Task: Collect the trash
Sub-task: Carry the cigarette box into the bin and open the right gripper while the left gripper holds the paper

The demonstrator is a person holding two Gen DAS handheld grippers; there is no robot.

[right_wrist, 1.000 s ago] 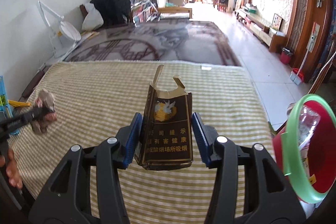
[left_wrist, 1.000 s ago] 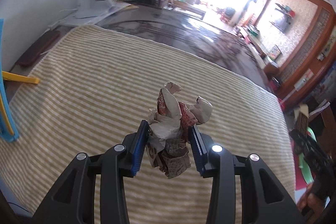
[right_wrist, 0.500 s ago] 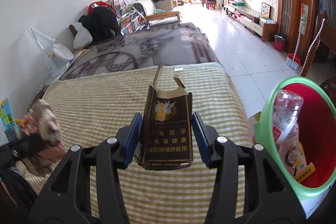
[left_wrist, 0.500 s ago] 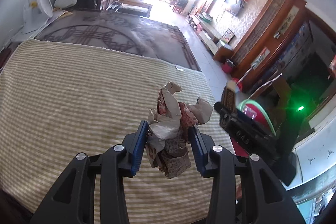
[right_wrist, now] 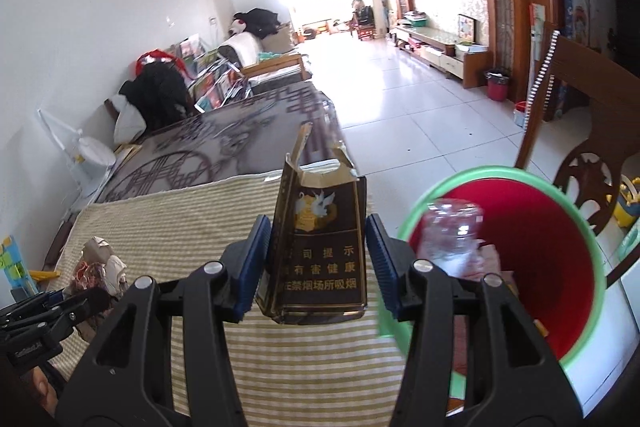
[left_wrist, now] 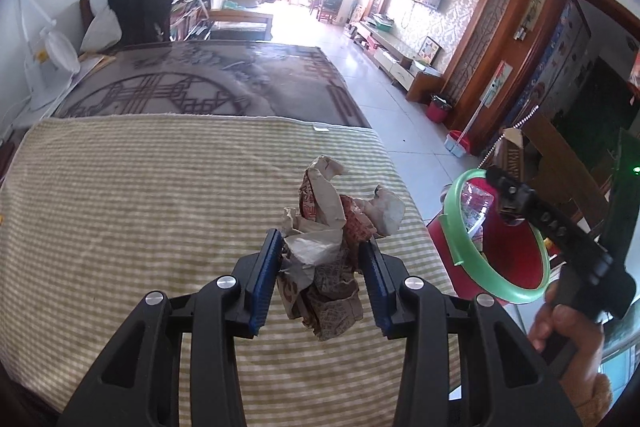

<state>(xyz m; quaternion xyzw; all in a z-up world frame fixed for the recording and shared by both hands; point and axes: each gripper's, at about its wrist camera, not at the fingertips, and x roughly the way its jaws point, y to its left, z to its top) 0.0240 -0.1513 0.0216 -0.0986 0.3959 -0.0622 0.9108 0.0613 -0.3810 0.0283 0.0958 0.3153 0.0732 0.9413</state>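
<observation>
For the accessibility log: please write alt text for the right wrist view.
The right gripper clamps a torn dark cigarette pack above a striped tablecloth, beside a red bin with a green rim that holds a plastic bottle. At lower left, the left gripper holds crumpled paper.

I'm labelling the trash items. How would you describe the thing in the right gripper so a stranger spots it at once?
Start at the striped tablecloth, then go to its edge by the red bin with a green rim. The right gripper holds a dark brown cigarette pack upright. Its torn top, gold bird emblem and Chinese lettering distinguish it from the crumpled paper wad.
</observation>
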